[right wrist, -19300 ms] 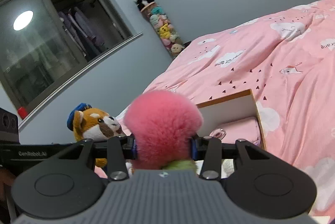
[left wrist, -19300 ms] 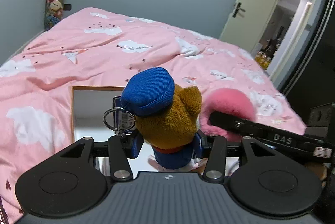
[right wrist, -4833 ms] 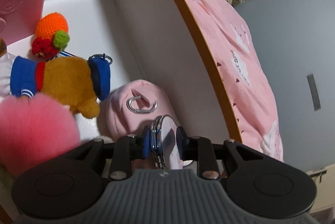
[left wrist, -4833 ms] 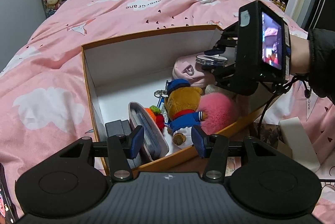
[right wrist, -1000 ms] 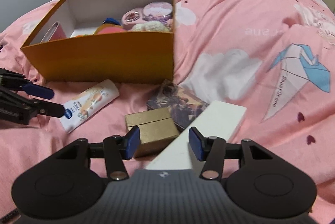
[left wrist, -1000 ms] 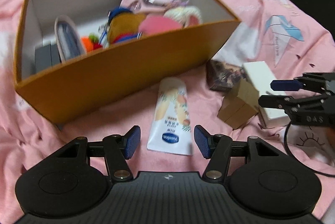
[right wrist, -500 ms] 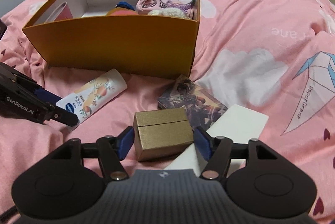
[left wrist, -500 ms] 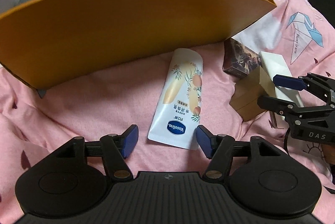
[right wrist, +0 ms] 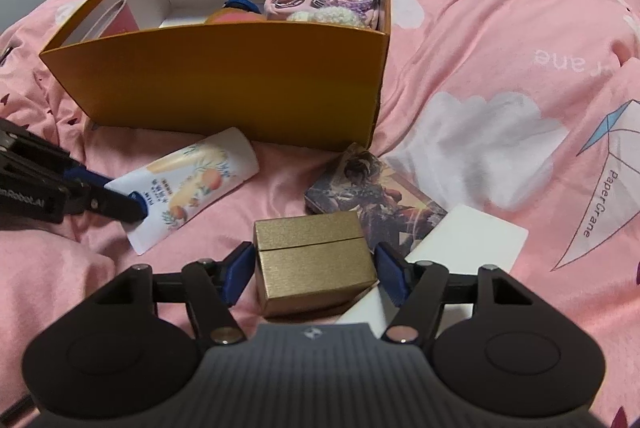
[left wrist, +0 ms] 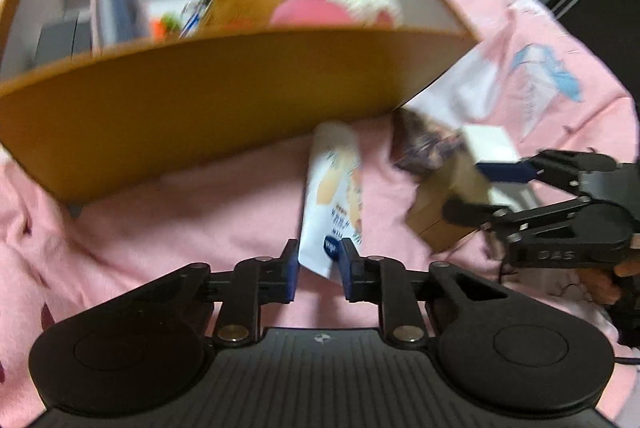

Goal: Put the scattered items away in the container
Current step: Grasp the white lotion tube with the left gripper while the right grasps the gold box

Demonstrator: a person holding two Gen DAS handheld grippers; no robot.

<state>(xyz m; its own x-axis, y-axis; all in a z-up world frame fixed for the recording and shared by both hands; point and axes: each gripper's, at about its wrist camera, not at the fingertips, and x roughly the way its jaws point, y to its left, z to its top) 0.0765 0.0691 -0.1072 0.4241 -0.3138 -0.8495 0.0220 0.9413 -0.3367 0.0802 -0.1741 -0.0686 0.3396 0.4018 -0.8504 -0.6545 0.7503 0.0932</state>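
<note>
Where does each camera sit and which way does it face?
Left wrist: on the left gripper, angled down at the lotion tube pinched in its just-closed jaws; orange box beyond; right gripper at right.
Right wrist: on the right gripper, angled down at the gold box between its pads, contact unclear; left gripper at left.
Shared: tube, gold box, orange box, illustrated card box, pink duvet.
</note>
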